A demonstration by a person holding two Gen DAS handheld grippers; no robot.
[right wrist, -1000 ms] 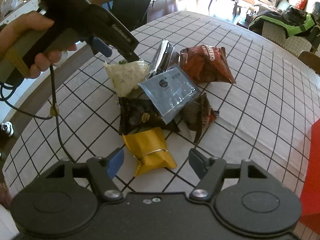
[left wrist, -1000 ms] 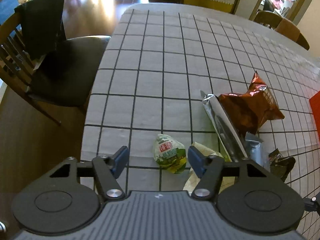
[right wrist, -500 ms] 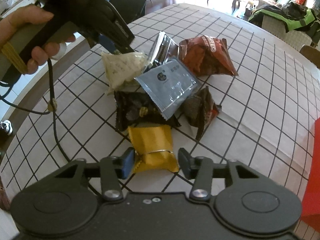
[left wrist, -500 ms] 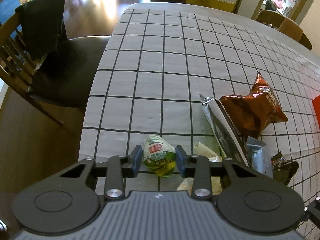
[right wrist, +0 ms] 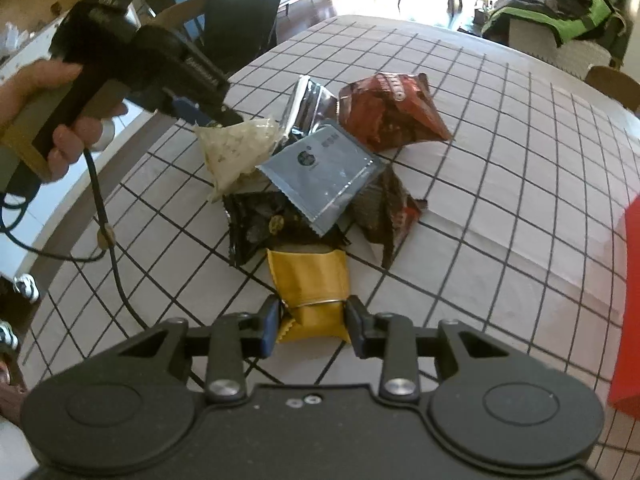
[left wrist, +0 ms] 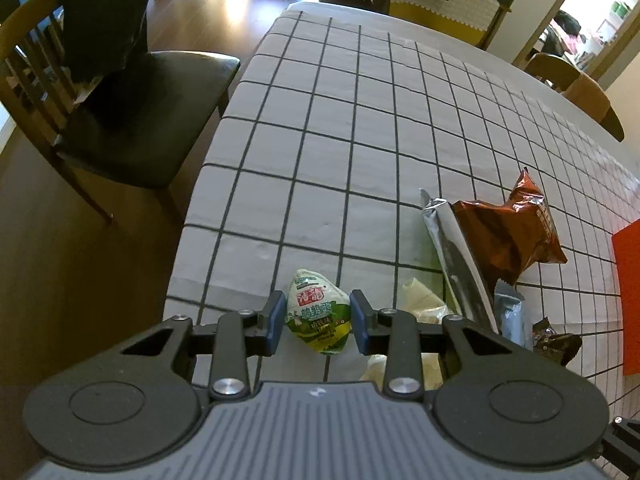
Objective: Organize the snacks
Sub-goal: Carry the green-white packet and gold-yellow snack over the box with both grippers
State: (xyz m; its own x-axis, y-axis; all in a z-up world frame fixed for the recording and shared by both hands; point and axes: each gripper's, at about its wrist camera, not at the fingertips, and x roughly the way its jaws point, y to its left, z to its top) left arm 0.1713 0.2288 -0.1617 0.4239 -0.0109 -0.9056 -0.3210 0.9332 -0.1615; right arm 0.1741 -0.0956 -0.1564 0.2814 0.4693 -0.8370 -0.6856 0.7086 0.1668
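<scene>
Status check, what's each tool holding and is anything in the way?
Left tool shut on green packet. Right tool shut on yellow packet. Snack pile right behind the yellow one; nothing blocking a lift.

backlit glare, fisheye-warped edges

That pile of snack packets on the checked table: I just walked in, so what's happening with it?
A person is sorting snacks with a handheld gripper in each hand. The left gripper is shut on a small white-and-green snack pouch, and the right gripper is shut on a yellow foil packet. Both packets seem to rest on the grid-patterned tablecloth still. The other packets lie heaped between them.
</scene>
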